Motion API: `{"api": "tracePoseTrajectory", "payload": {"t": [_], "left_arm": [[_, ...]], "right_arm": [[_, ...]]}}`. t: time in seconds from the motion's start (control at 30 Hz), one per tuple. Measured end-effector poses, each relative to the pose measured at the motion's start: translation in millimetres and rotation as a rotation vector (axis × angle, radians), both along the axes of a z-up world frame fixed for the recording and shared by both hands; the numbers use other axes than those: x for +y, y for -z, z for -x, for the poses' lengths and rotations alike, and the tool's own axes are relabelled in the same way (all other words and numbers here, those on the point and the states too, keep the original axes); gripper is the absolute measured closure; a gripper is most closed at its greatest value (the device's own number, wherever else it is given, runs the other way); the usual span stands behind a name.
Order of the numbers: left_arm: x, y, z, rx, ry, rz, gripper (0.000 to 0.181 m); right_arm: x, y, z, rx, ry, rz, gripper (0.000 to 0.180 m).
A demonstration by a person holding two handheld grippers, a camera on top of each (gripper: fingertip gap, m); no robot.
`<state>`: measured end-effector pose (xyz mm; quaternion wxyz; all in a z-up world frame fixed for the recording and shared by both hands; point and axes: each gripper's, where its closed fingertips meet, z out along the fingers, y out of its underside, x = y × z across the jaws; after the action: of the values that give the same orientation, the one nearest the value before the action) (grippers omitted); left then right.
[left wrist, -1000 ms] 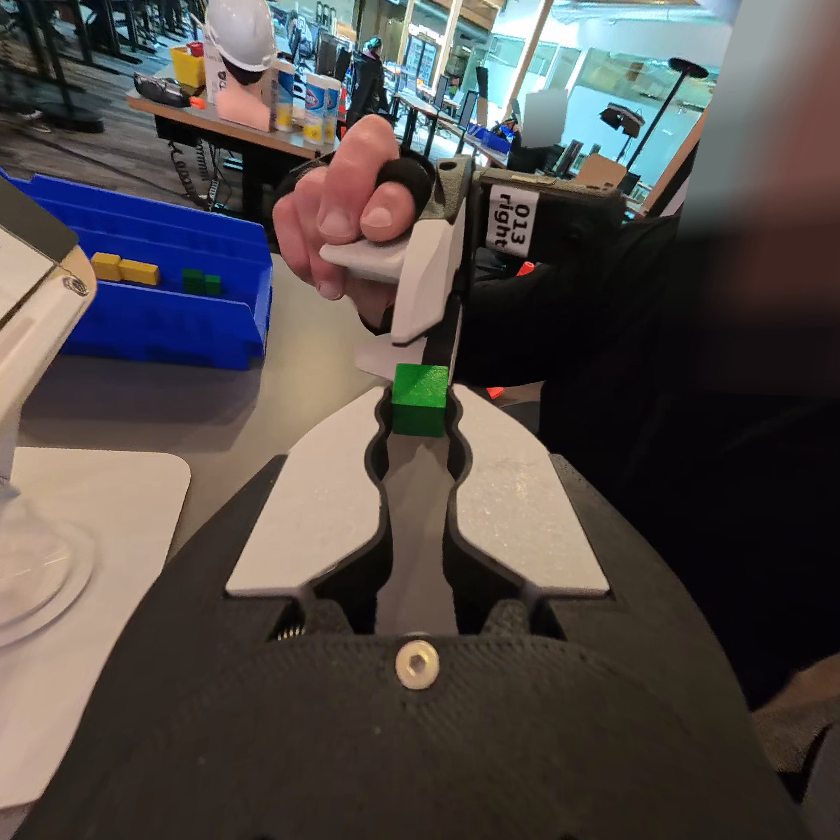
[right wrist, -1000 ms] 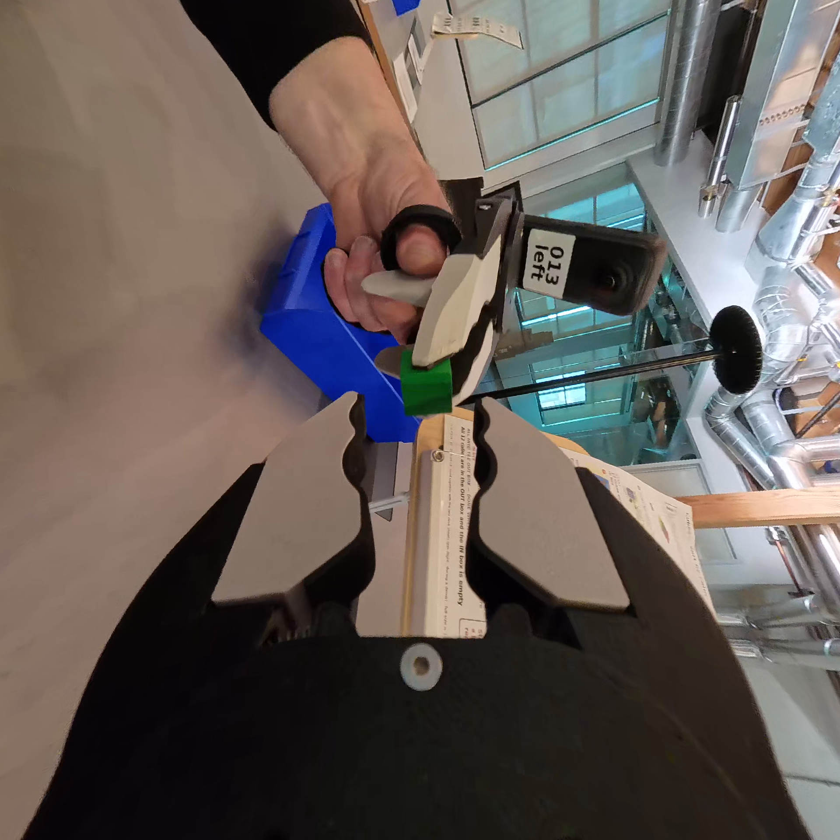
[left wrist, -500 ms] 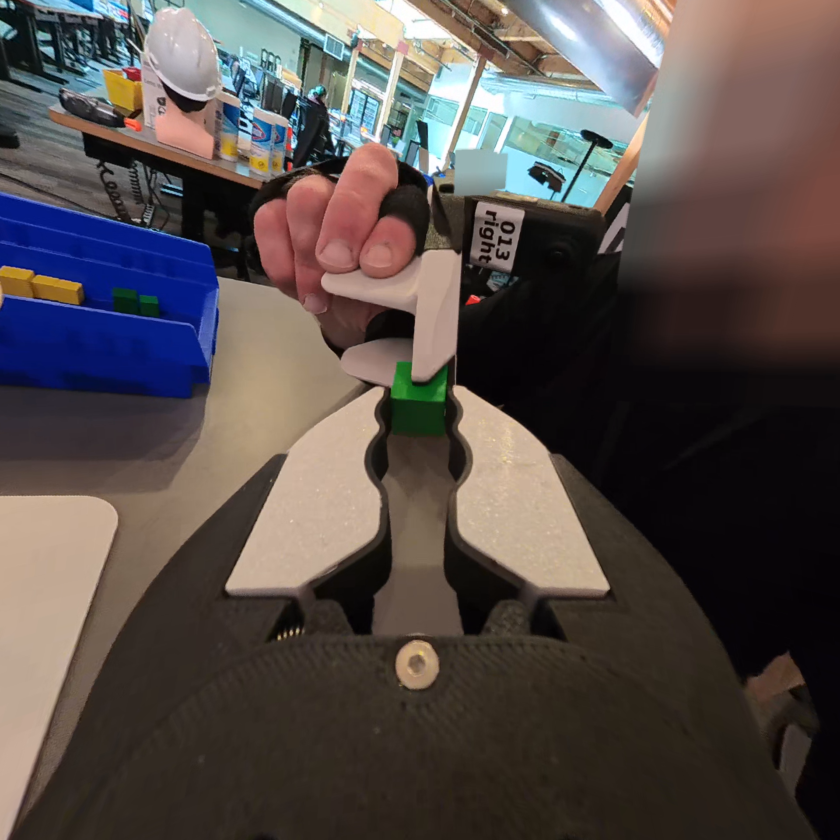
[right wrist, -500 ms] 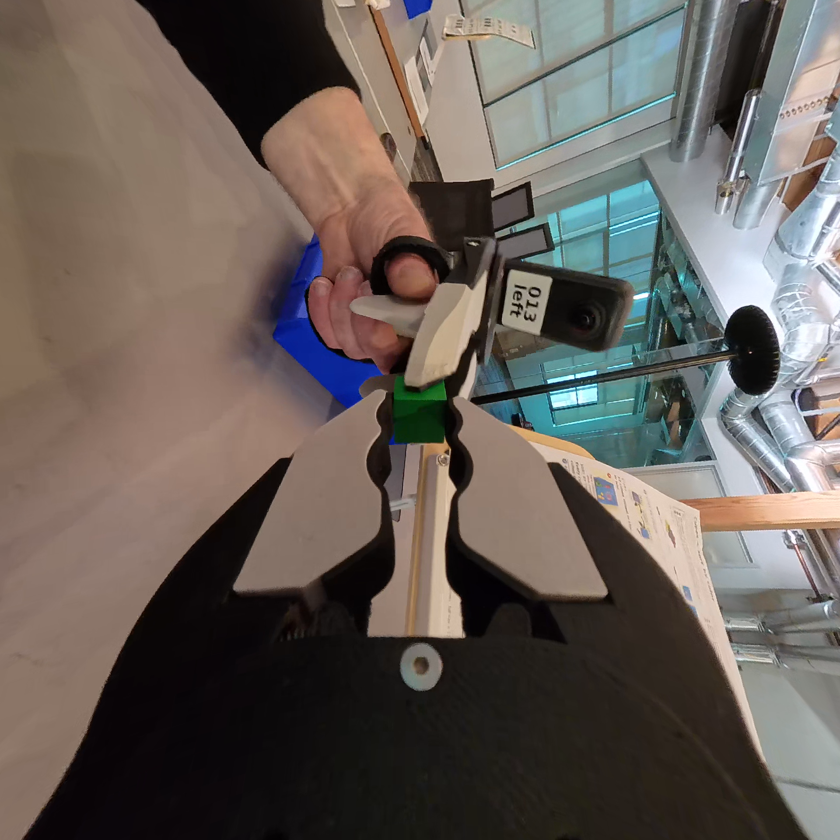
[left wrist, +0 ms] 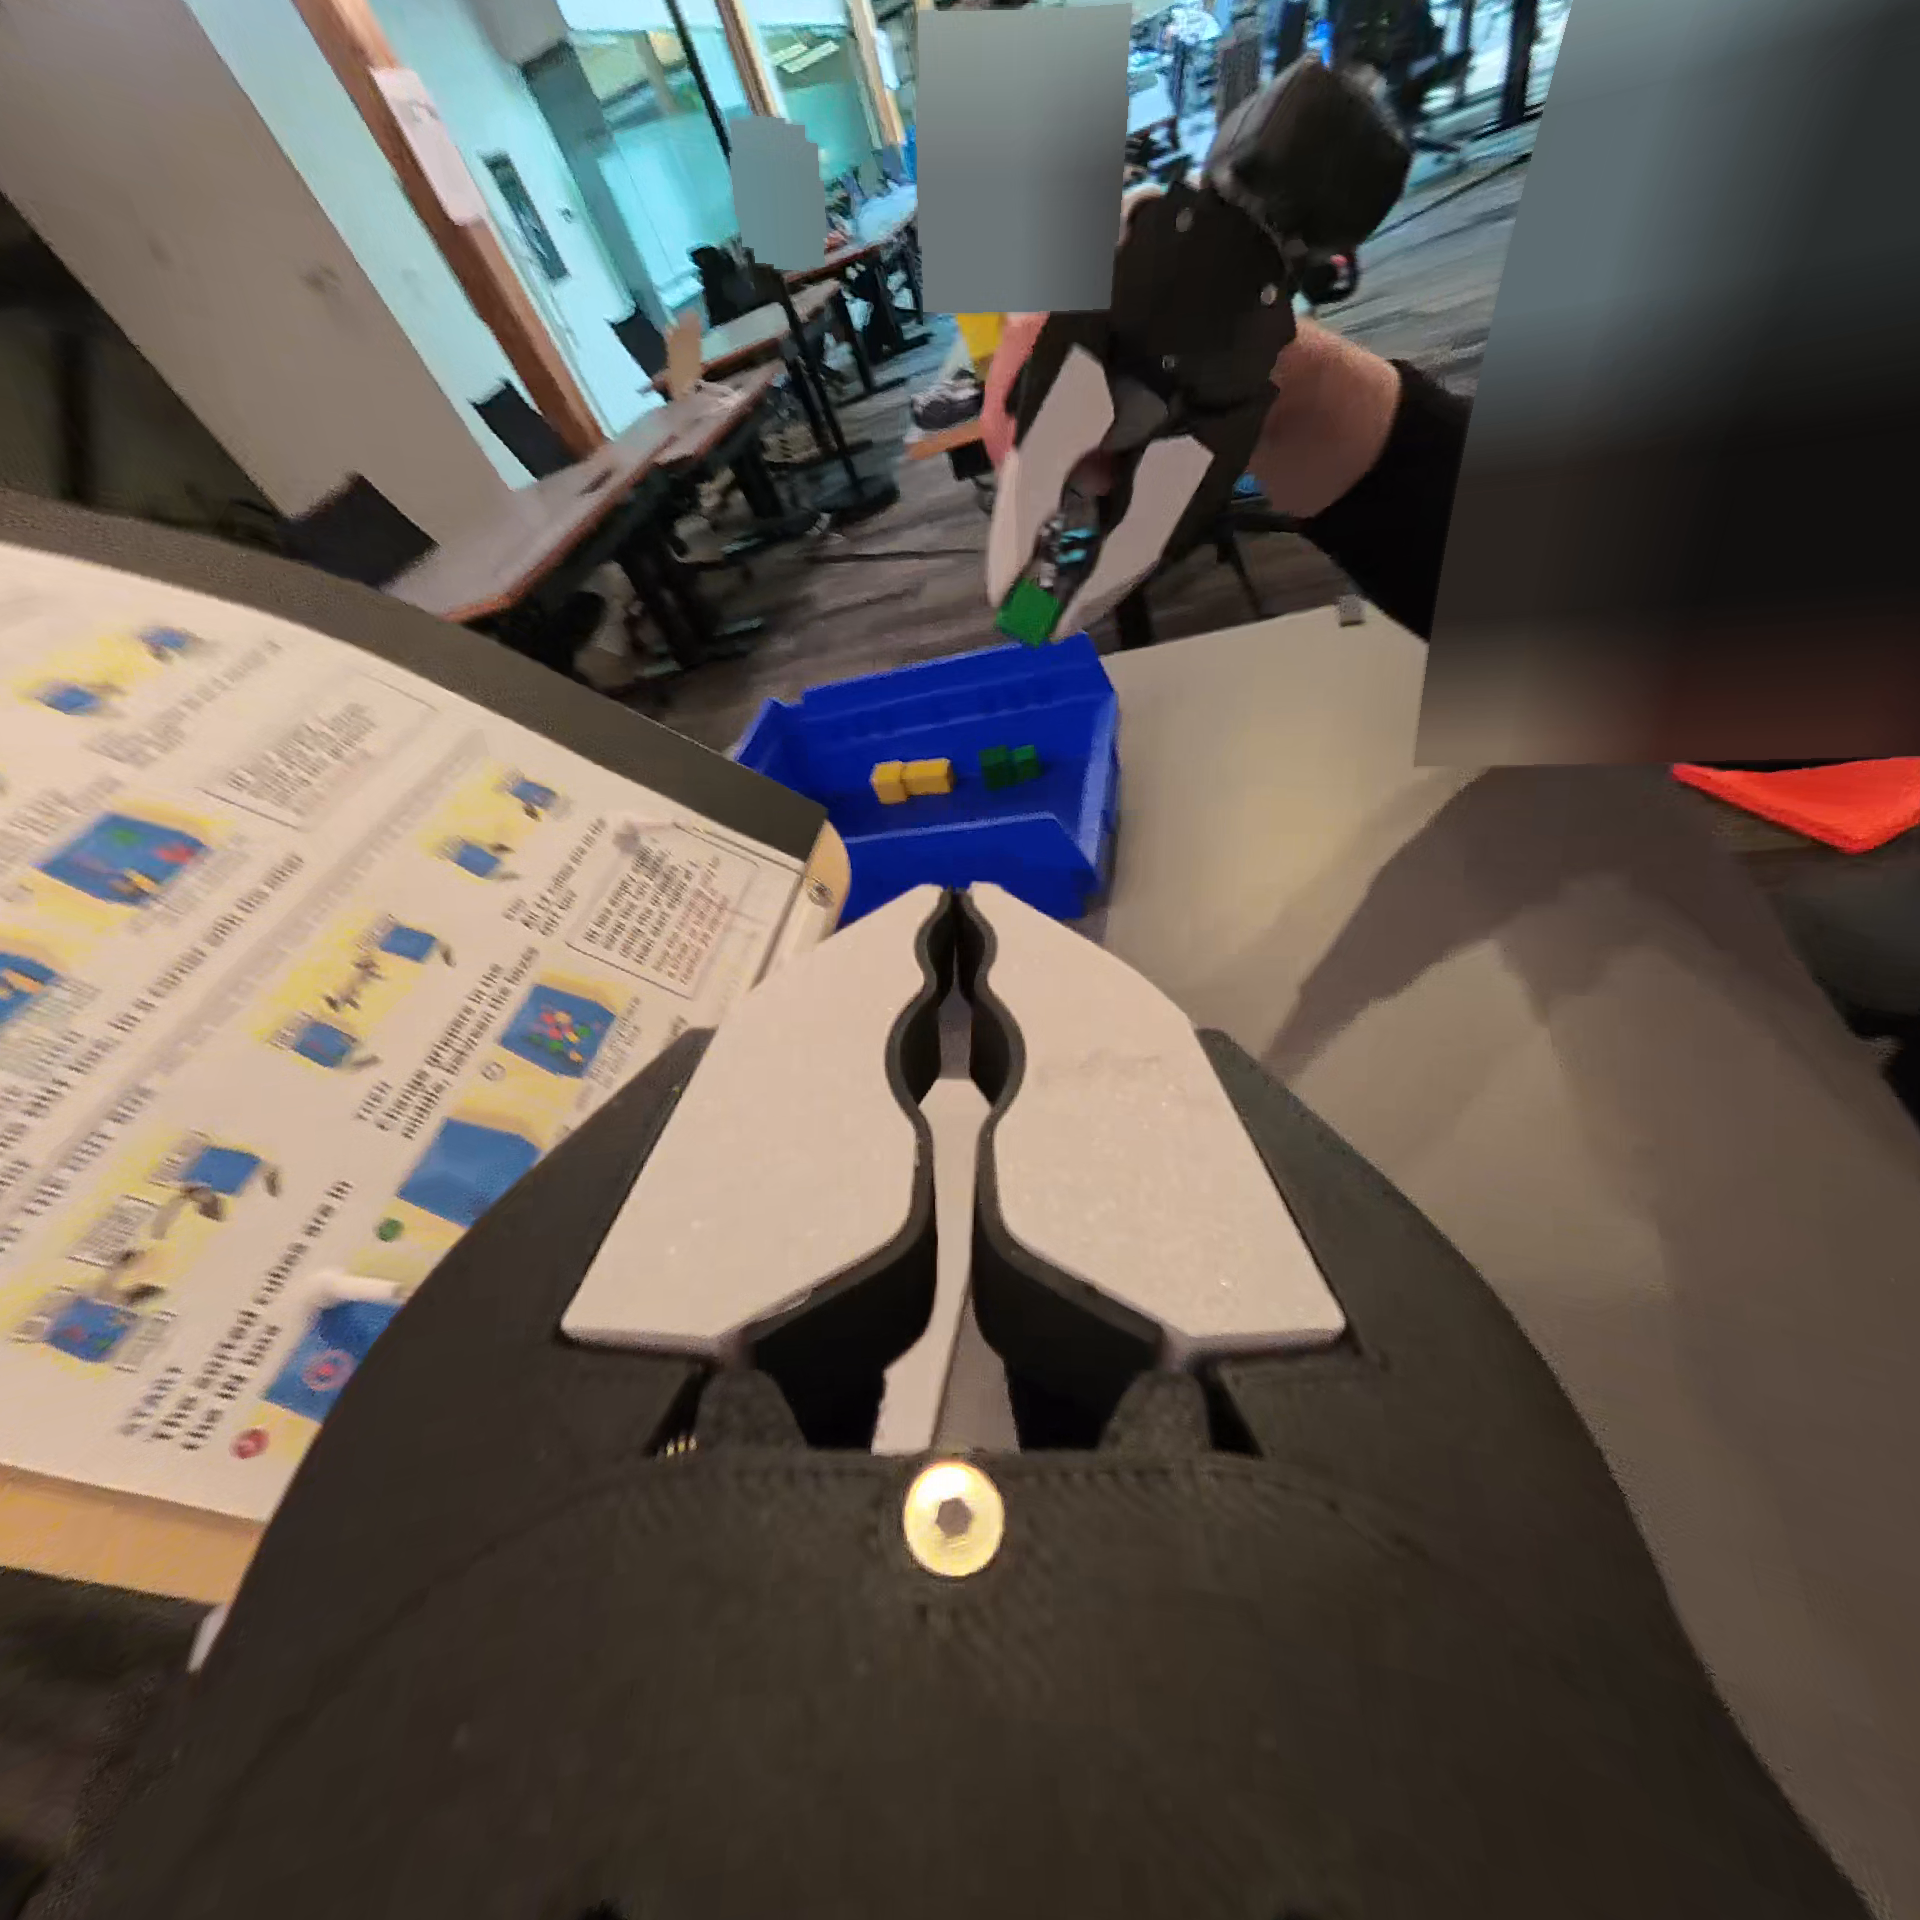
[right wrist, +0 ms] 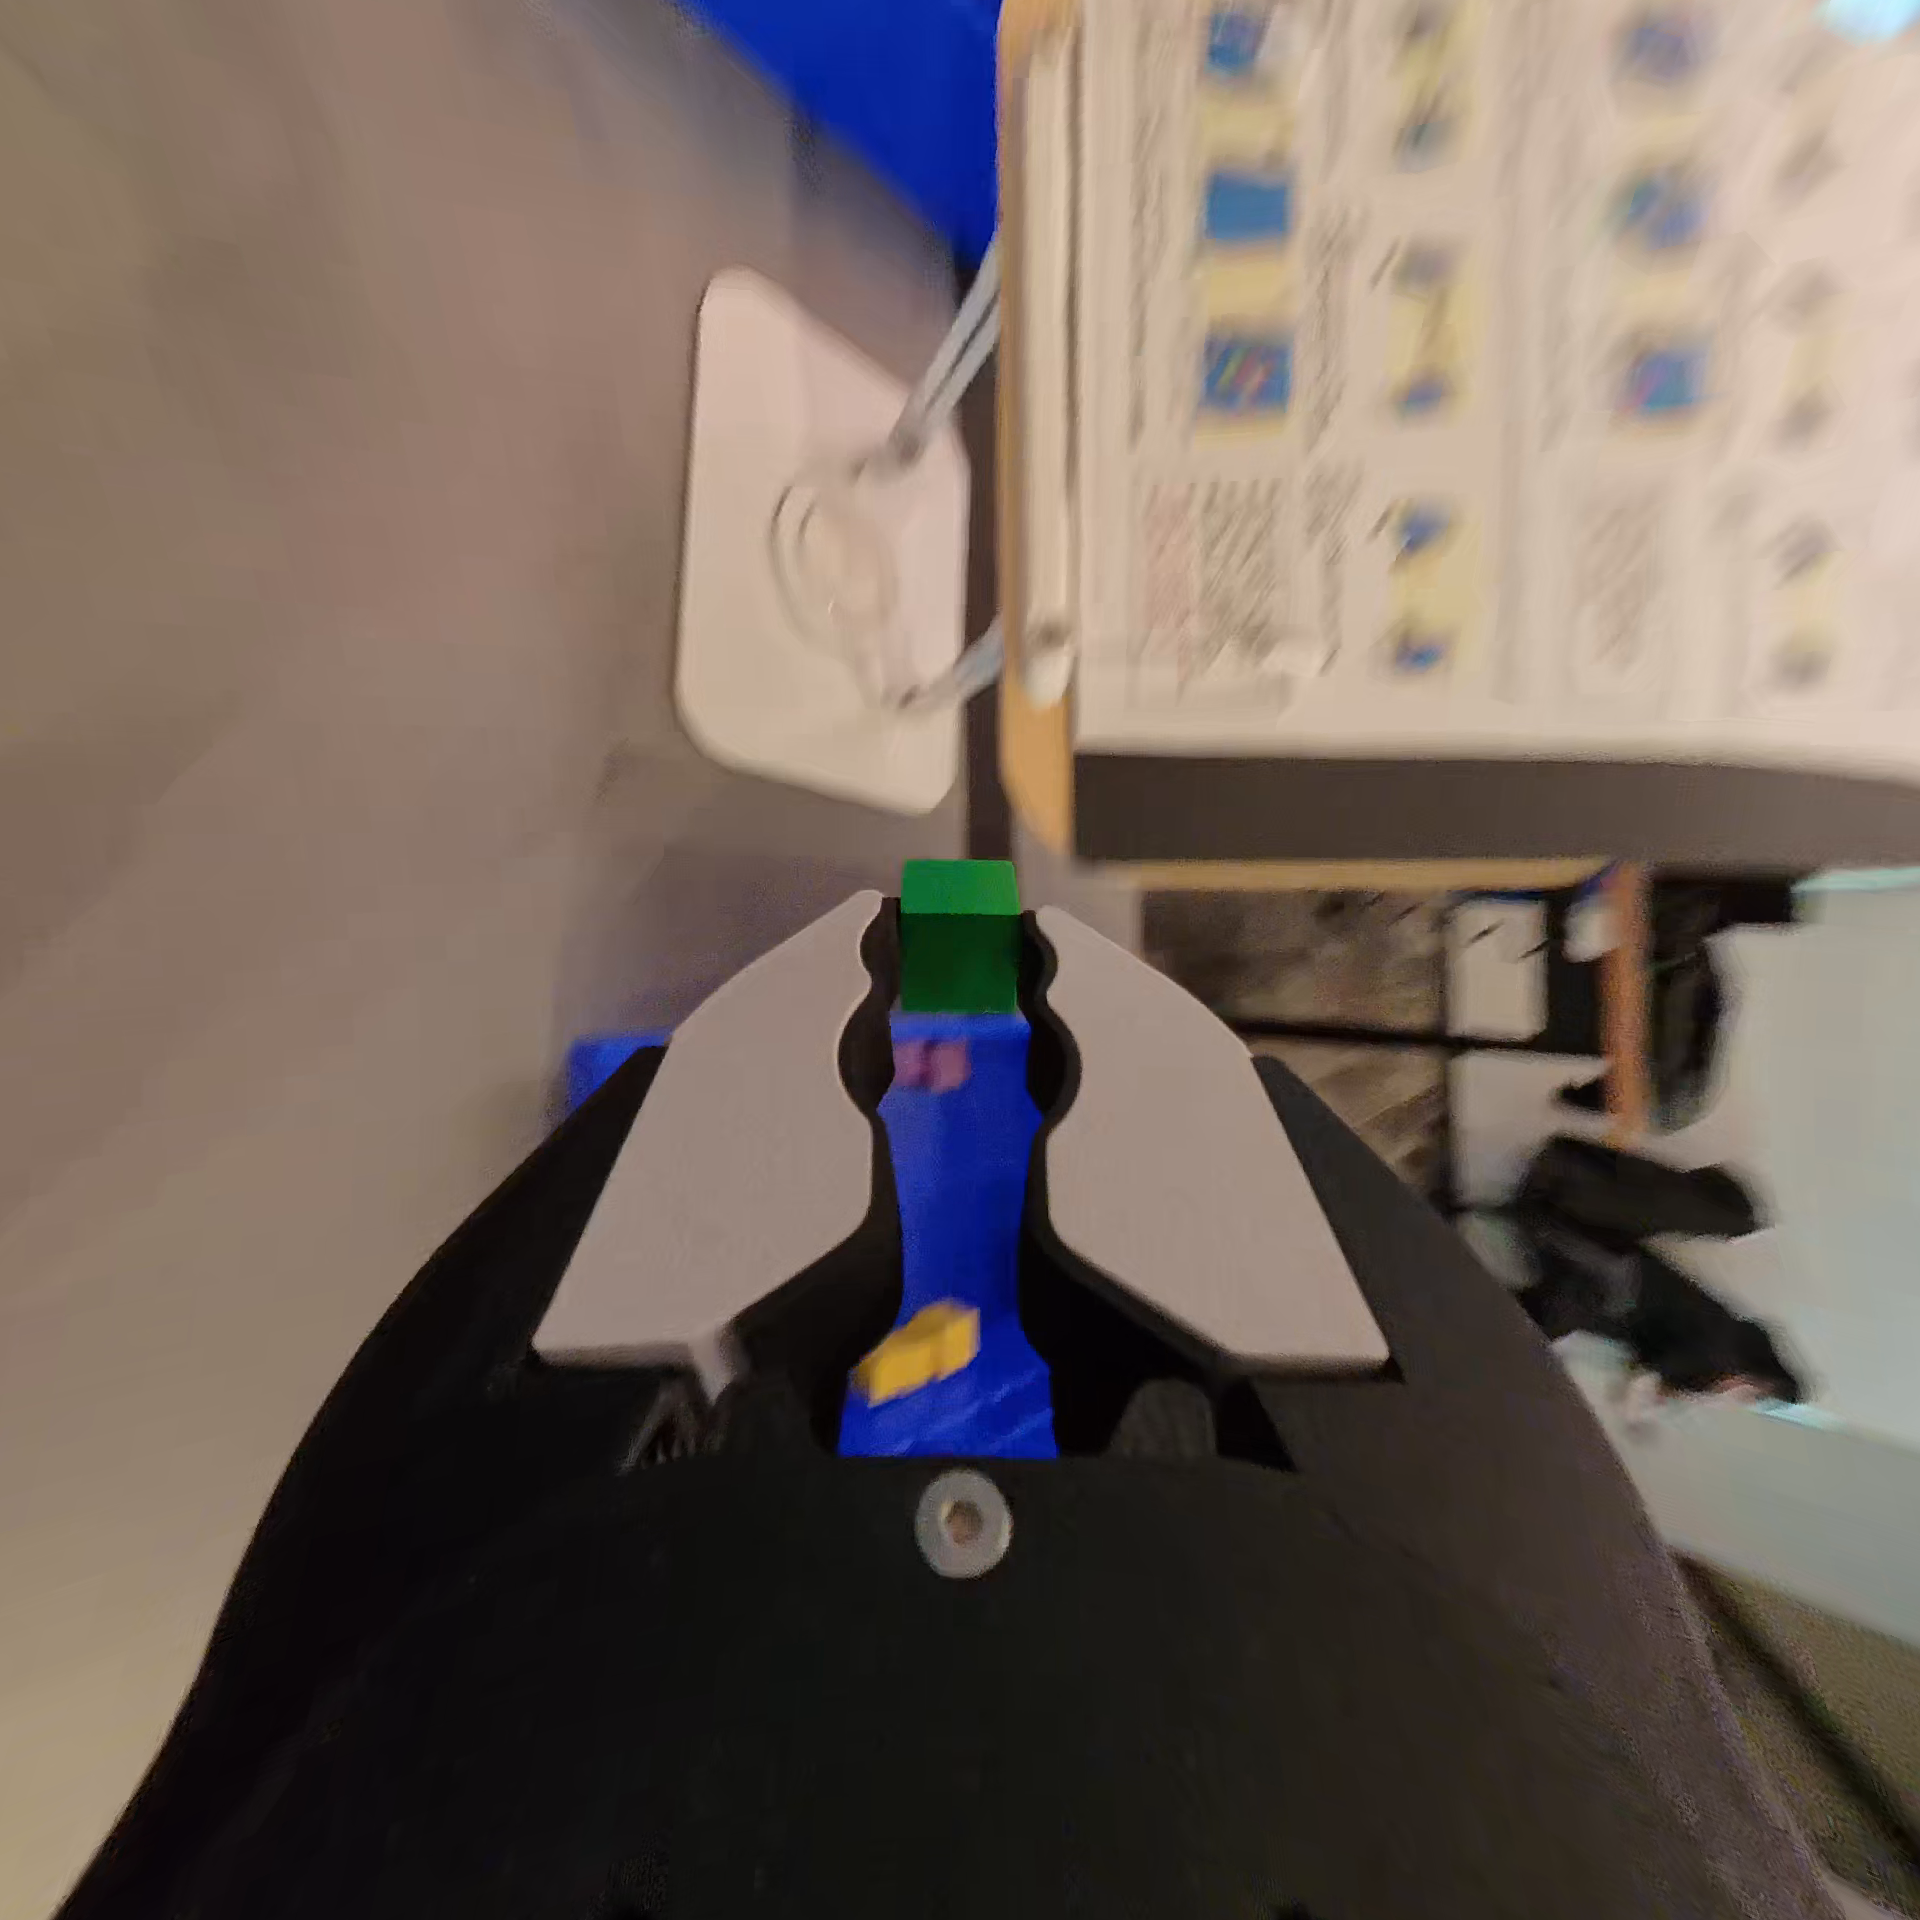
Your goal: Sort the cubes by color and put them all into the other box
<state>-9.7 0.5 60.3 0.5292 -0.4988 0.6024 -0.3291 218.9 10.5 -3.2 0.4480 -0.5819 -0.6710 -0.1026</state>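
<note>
My right gripper (right wrist: pixel 957 916) is shut on a green cube (right wrist: pixel 957 951). In the left wrist view the right gripper (left wrist: pixel 1042 605) holds the green cube (left wrist: pixel 1027 613) just above the far rim of a blue box (left wrist: pixel 966 847). Two yellow cubes (left wrist: pixel 912 779) and two green cubes (left wrist: pixel 1008 764) lie side by side in the box. The right wrist view looks down into the box (right wrist: pixel 956 1164), with yellow cubes (right wrist: pixel 920 1351) and pinkish cubes (right wrist: pixel 932 1067) in it. My left gripper (left wrist: pixel 956 914) is shut and empty, near the box's front wall.
A tilted board with a printed instruction sheet (left wrist: pixel 312 935) stands left of the box on a white base (right wrist: pixel 821 540). A red cloth (left wrist: pixel 1818 805) lies at the right. The grey table (left wrist: pixel 1299 831) spreads right of the box. A sleeved arm holds the right gripper.
The green cube passed from my left gripper to my right. The left gripper let go, shut empty and drew back. The right gripper carried the cube over the blue box.
</note>
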Motion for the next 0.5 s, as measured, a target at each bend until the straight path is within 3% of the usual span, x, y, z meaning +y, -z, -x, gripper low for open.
{"api": "tracePoseTrajectory", "payload": {"t": [0.2,0.5], "left_arm": [[-11,-17,-25,0.008,-0.016,-0.135,0.181],[-16,-12,-27,0.068,-0.043,-0.200,0.181]], "right_arm": [[17,65,-99,-0.180,0.248,0.298,0.158],[26,166,-185,-0.419,0.481,0.629,0.158]]}}
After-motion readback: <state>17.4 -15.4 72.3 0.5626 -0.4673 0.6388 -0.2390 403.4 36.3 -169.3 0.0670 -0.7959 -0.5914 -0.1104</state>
